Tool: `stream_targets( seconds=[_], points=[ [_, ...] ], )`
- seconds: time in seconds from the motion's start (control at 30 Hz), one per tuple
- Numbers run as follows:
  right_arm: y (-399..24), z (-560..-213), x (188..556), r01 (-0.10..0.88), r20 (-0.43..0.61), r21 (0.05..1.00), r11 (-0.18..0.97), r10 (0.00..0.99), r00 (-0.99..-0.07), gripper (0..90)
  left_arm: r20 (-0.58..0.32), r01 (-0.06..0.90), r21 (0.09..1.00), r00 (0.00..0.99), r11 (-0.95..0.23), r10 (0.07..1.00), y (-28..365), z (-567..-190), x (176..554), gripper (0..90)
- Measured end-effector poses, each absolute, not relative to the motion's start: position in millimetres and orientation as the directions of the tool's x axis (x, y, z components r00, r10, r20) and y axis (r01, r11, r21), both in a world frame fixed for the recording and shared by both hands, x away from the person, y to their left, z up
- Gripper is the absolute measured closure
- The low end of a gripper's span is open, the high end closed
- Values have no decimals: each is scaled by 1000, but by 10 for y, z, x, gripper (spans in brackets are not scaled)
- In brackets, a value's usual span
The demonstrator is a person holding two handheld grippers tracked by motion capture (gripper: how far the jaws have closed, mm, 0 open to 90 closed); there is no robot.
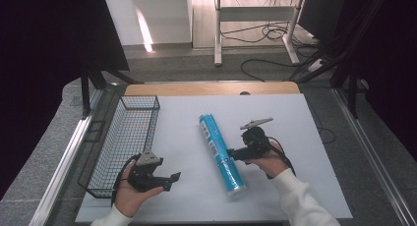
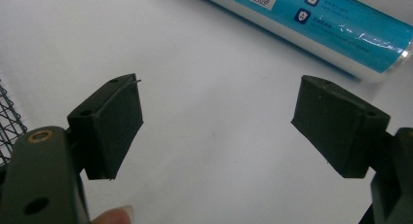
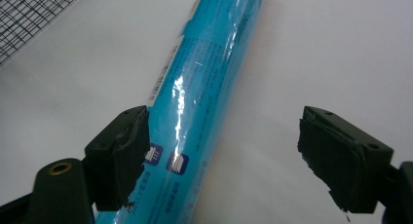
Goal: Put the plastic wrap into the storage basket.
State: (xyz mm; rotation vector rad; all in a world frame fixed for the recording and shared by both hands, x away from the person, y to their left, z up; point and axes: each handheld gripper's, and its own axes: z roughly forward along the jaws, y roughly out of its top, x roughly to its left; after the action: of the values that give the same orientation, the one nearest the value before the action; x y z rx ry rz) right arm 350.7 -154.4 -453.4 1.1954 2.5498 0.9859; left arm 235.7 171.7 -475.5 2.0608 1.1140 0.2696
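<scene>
A long blue roll in shiny wrap (image 1: 221, 152) lies on the white tabletop (image 1: 290, 113), running from the middle toward the near edge. My right gripper (image 1: 232, 154) is at the roll's right side, open. In the right gripper view the roll (image 3: 204, 87) lies between the jaws against the left pad, and the right pad stands well apart from it. My left gripper (image 1: 172, 180) is held open to the left of the roll, near the front edge, with nothing between its fingers (image 2: 114, 126). The roll's end (image 2: 336, 27) lies beyond it.
A black wire basket (image 1: 140, 97) stands along the table's left side, close to my left hand; its mesh (image 2: 7, 121) shows at that gripper's left and in the right gripper view (image 3: 34, 14). Floor cables and a desk frame (image 1: 255, 14) lie beyond the table.
</scene>
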Motion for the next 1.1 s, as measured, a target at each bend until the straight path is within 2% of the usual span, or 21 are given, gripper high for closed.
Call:
stream_targets(
  seconds=[0.2, 0.4, 1.1],
  points=[
    [-1431, -4528, 3546, 627, 119, 619, 472, 734, -669, 174, -162, 624, 709, 597, -328, 786, 1710, -4755, 2352, 183],
    [-1284, -4550, 3583, 630, 129, 607, 485, 722, -680, 201, -160, 623, 707, 601, -334, 783, 1699, -4765, 2352, 183],
    [-859, -4886, 3794, 696, 85, 463, 549, 754, -652, 173, -144, 620, 699, 609, -356, 780, 1666, -4792, 2343, 183]
  ],
)
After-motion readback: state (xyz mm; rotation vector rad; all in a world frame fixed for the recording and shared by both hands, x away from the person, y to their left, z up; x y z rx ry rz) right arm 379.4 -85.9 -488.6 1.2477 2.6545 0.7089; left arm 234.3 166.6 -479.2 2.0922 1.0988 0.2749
